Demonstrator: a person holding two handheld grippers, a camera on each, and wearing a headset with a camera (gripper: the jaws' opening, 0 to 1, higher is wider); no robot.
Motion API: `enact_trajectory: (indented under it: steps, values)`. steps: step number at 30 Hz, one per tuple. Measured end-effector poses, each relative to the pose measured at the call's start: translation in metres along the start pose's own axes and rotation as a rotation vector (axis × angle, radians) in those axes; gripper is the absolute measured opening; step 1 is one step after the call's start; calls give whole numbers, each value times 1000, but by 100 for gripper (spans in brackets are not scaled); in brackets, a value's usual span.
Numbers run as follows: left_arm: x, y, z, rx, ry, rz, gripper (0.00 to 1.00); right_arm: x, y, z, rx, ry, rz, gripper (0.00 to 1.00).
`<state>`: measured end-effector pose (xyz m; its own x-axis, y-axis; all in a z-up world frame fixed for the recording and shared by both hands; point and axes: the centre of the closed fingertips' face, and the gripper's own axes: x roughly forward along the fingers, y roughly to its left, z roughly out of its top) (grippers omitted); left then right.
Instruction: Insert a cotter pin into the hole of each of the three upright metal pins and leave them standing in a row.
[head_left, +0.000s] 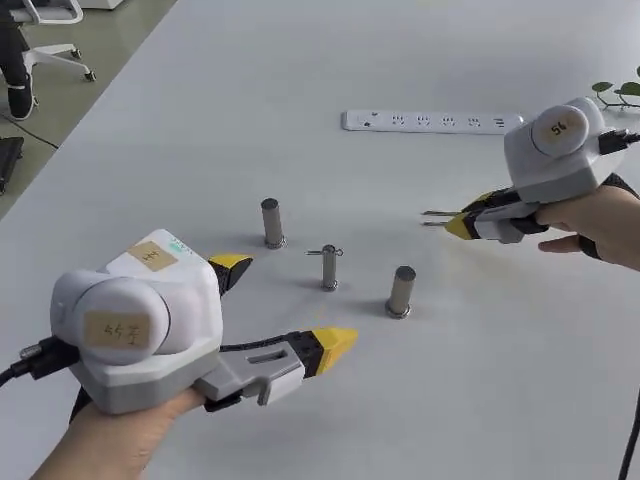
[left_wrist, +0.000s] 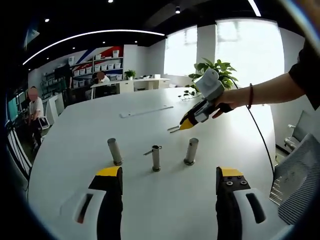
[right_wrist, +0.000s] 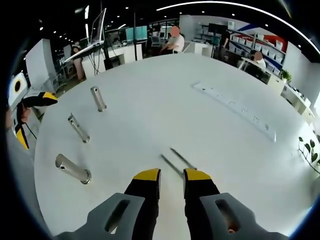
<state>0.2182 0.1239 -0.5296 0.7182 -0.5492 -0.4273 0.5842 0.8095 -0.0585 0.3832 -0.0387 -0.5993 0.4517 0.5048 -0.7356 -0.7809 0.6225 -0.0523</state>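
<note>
A left metal pin (head_left: 272, 222), a middle metal pin (head_left: 329, 272) and a right metal pin (head_left: 401, 291) stand in a row on the white table (head_left: 300, 100). The middle one has a cotter pin (head_left: 325, 251) through its top. The left gripper (head_left: 283, 303) is near the row, fingers wide apart. Off to the side, the right gripper (head_left: 458, 226) has its fingers squeezed on a second cotter pin (head_left: 437, 218).

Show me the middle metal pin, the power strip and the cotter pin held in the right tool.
middle metal pin (head_left: 329, 272): head view, on its shaft below the hole.
power strip (head_left: 430, 121): head view, on its top face, mid-length.
cotter pin (head_left: 438, 213): head view, on its upper prong.
</note>
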Motion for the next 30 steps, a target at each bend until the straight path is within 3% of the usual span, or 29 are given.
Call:
enact_trajectory:
  steps: [12, 14, 15, 22, 30]
  values:
    - [1, 1, -1, -11, 0, -11, 75, 12, -6, -3, -106, 83, 44, 10]
    - [1, 1, -2, -9, 2, -12, 75, 11, -7, -5, -154, 115, 51, 10]
    - [0, 1, -2, -8, 3, -13, 75, 12, -5, -3, -157, 105, 58, 10]
    - [-1, 1, -4, -12, 9, -9, 74, 9, 6, -2, -180, 162, 135, 3]
    - [-4, 1, -3, -9, 1, -7, 74, 8, 7, -3, -191, 221, 144, 2]
